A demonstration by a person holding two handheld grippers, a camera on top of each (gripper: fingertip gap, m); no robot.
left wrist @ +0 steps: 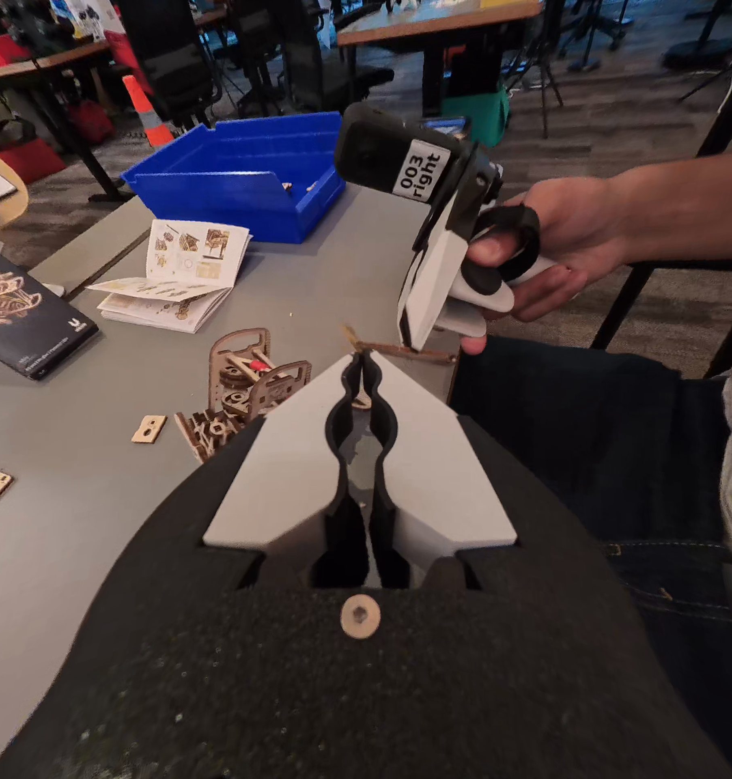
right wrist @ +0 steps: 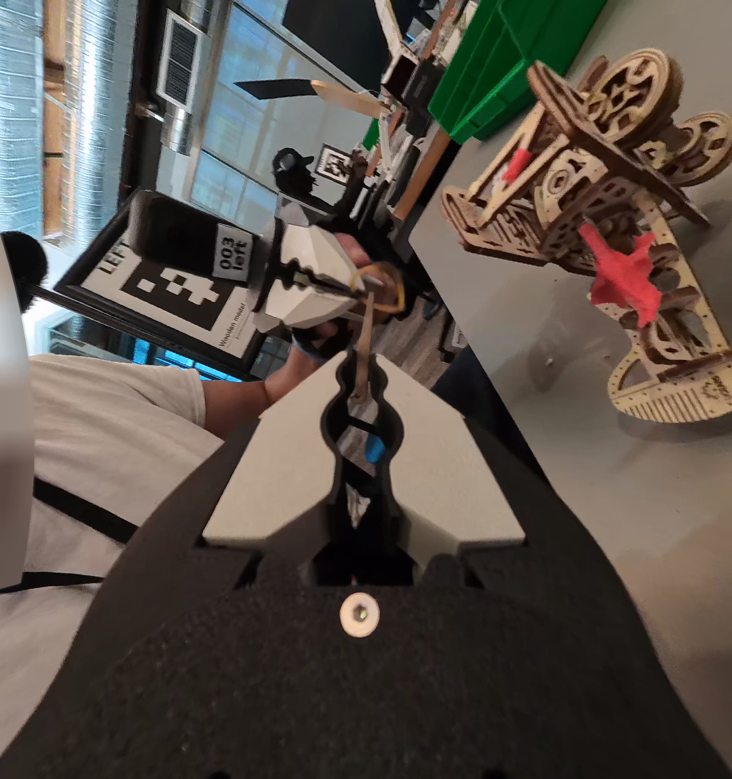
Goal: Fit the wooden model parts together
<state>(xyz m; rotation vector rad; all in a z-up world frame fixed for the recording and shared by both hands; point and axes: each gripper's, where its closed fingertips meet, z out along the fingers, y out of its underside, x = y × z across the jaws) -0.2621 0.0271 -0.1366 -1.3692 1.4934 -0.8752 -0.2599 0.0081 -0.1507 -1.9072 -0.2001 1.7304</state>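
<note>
My right gripper point(right wrist: 361, 356) is shut on a thin wooden strip point(right wrist: 366, 333), whose holed end sits between the fingers. The strip runs up to my left gripper point(right wrist: 351, 291), which is shut at its tips on a yellow rubber band loop point(right wrist: 401, 291). In the left wrist view, the left gripper point(left wrist: 362, 361) meets the strip point(left wrist: 389, 349) near the table's right edge. The right gripper point(left wrist: 407, 343) comes down on the strip from above. The partly built wooden model point(left wrist: 250, 379) stands on the grey table to the left. It also shows in the right wrist view point(right wrist: 600, 219), with red pieces on it.
A blue bin point(left wrist: 229, 185) stands at the back of the table point(left wrist: 103, 463). An open instruction booklet point(left wrist: 187, 269) and a black box point(left wrist: 14, 303) lie to the left. A small loose wooden plate point(left wrist: 148, 428) lies near the model. A green bin point(right wrist: 495, 71) is beyond it. Both grippers' tips are close together, under 4 cm apart. The small loose wooden plate point(left wrist: 148, 428) is about 30 cm from both grippers' fingertips.
</note>
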